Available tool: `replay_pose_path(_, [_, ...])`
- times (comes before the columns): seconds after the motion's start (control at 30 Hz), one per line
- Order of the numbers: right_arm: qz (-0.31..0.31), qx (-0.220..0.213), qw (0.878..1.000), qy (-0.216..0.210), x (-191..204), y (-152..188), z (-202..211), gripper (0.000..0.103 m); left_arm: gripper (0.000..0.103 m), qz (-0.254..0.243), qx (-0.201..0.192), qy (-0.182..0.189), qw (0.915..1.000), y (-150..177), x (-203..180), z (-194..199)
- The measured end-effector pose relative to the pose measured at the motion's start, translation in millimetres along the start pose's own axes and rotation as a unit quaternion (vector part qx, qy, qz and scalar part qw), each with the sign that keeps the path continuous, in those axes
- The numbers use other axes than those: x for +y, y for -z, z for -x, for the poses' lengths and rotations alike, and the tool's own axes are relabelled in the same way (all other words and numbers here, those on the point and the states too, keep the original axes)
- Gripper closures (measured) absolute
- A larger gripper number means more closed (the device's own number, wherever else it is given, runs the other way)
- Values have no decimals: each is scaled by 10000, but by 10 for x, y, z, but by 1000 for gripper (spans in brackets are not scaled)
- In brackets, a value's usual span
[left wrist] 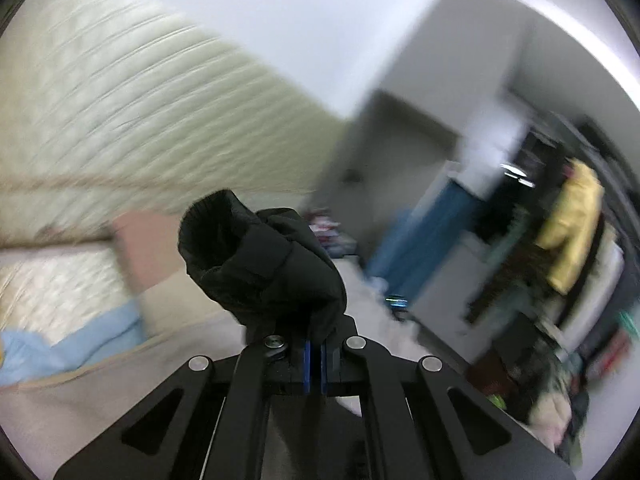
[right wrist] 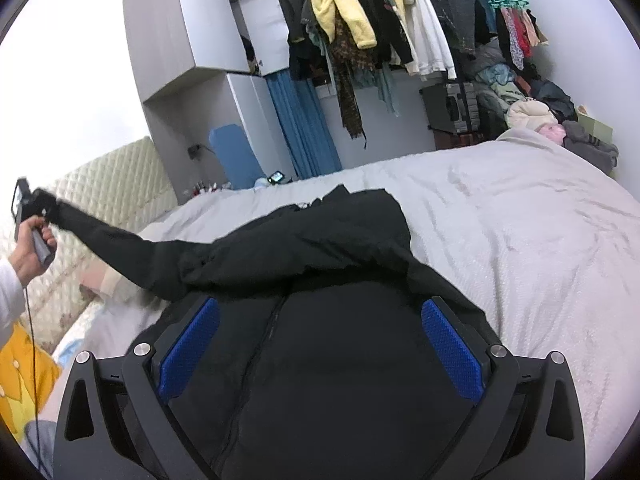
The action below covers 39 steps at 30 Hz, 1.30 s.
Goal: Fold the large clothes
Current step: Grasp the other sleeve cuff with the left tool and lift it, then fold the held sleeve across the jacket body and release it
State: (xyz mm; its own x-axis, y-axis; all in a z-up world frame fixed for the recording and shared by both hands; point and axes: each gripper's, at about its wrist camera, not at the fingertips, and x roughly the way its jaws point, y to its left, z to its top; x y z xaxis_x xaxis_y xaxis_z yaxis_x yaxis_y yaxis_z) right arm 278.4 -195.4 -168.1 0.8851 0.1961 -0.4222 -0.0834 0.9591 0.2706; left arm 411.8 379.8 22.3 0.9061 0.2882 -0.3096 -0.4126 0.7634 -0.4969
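left gripper (left wrist: 314, 354): clamped on sleeve (left wrist: 256, 256) | right gripper (right wrist: 320, 344): agape over jacket (right wrist: 320, 380), empty | advice: carry sleeve flat across front, taut

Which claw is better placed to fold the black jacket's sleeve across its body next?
Likely the left claw: it is shut on the sleeve cuff, lifted off the bed. The right claw hovers open over the jacket body.

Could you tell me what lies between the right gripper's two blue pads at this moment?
In the right wrist view, the black jacket on the bed fills the gap under the open right gripper; its zipper runs there, and neither pad presses it.
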Motion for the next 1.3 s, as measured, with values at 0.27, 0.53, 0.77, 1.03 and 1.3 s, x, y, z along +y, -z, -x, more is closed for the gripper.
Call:
replay_pose_path(0.27, [-261, -502, 9984, -50, -193, -89, 340, 1, 103, -1097, 155, 956, 9892, 275, -1541, 330])
replay_pose_path(0.53, [-559, -824, 9948, -189, -405, -91, 585, 0, 102, -1859, 725, 1843, 9624, 1315, -2915, 536])
replay_pose_path(0.77, [-1089, -1013, 9880, -409, -694, -94, 685, 0, 102, -2585, 1058, 2287, 9326, 2528, -3705, 639])
replay_pose_path(1.03, [-1305, -993, 9851, -511, -847, -84, 647, 0, 102, -3533, 1456, 2448, 8911, 3859, -4126, 600])
replay_pose_path(1.3, [-1388, -888, 9848, -541, -902, -52, 556, 0, 102, -3771, 1705, 2388, 8785, 4897, -3971, 428])
